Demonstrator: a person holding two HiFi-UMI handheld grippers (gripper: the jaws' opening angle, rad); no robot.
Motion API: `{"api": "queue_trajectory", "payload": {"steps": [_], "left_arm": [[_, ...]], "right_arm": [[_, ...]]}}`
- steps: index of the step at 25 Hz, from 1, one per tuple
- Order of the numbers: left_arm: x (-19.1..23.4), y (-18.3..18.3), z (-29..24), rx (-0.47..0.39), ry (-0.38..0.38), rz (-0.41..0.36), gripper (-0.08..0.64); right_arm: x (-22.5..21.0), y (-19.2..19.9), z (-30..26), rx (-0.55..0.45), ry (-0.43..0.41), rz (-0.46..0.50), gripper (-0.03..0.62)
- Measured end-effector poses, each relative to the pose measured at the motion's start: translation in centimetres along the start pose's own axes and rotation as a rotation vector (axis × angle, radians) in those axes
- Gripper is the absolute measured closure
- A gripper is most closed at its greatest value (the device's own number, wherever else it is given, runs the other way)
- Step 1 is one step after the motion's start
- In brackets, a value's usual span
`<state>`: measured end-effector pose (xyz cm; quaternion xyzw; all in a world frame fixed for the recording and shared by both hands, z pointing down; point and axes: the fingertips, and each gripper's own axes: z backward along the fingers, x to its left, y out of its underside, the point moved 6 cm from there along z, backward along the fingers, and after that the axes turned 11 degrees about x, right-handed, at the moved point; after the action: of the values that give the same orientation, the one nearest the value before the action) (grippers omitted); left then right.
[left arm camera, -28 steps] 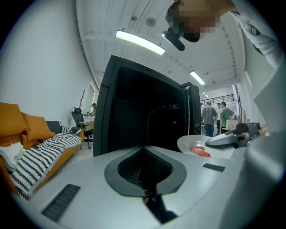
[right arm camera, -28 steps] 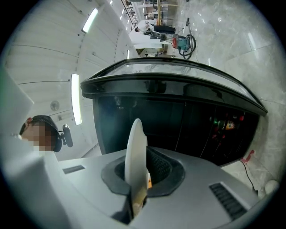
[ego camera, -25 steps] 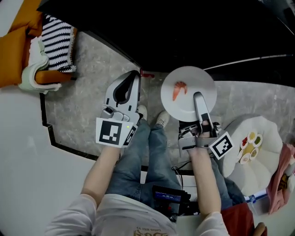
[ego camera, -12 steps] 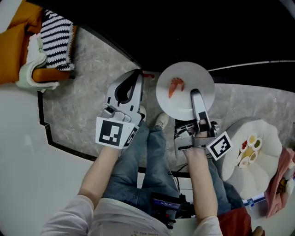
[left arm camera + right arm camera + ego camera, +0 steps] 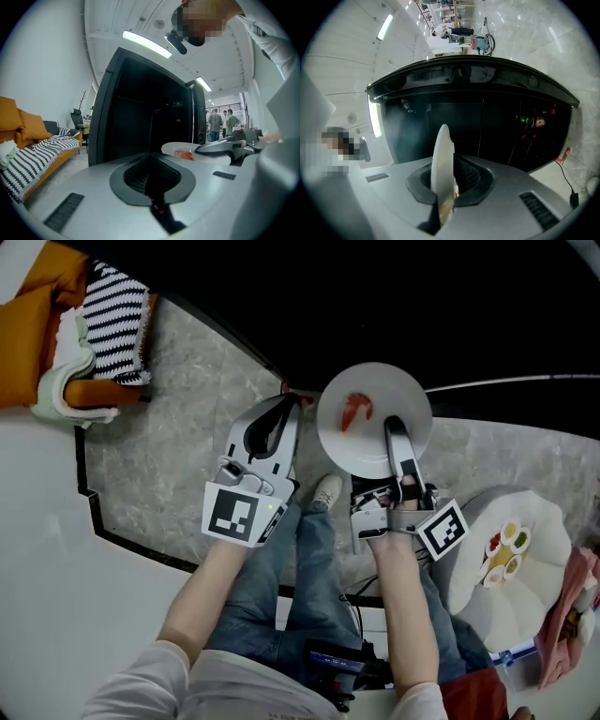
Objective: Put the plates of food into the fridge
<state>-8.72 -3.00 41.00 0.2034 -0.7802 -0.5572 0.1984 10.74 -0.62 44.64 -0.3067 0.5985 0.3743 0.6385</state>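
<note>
A white plate [image 5: 373,418] with a red piece of food [image 5: 354,411] is held level in front of the black fridge [image 5: 403,306]. My right gripper [image 5: 394,432] is shut on the plate's near rim. In the right gripper view the plate [image 5: 442,159] shows edge-on between the jaws of my right gripper [image 5: 446,190], facing the dark fridge [image 5: 487,126]. My left gripper [image 5: 283,413] is shut and empty, just left of the plate. From the left gripper [image 5: 151,164] the plate [image 5: 185,150] appears at the right. A second plate of food [image 5: 506,545] rests on a white stool.
An orange sofa [image 5: 37,334] with a striped blanket [image 5: 114,320] stands at the far left. The person's jeans and shoes [image 5: 325,491] are below the grippers. The white stool [image 5: 525,577] and a red cloth [image 5: 572,606] sit at the right.
Both grippers have moved forward toward the fridge. The plate has shifted slightly up and left, and the left gripper has moved right, closer to the plate.
</note>
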Motion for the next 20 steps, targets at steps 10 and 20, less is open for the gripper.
{"api": "queue_trajectory", "payload": {"steps": [10, 20], "left_arm": [[0.1, 1.0, -0.2, 0.029, 0.017, 0.016, 0.555], [0.0, 1.5, -1.4, 0.052, 0.039, 0.021, 0.555]], "right_arm": [[-1.5, -0.8, -1.5, -0.02, 0.046, -0.026, 0.576], [-2.7, -2.1, -3.2, -0.042, 0.079, -0.035, 0.576]]}}
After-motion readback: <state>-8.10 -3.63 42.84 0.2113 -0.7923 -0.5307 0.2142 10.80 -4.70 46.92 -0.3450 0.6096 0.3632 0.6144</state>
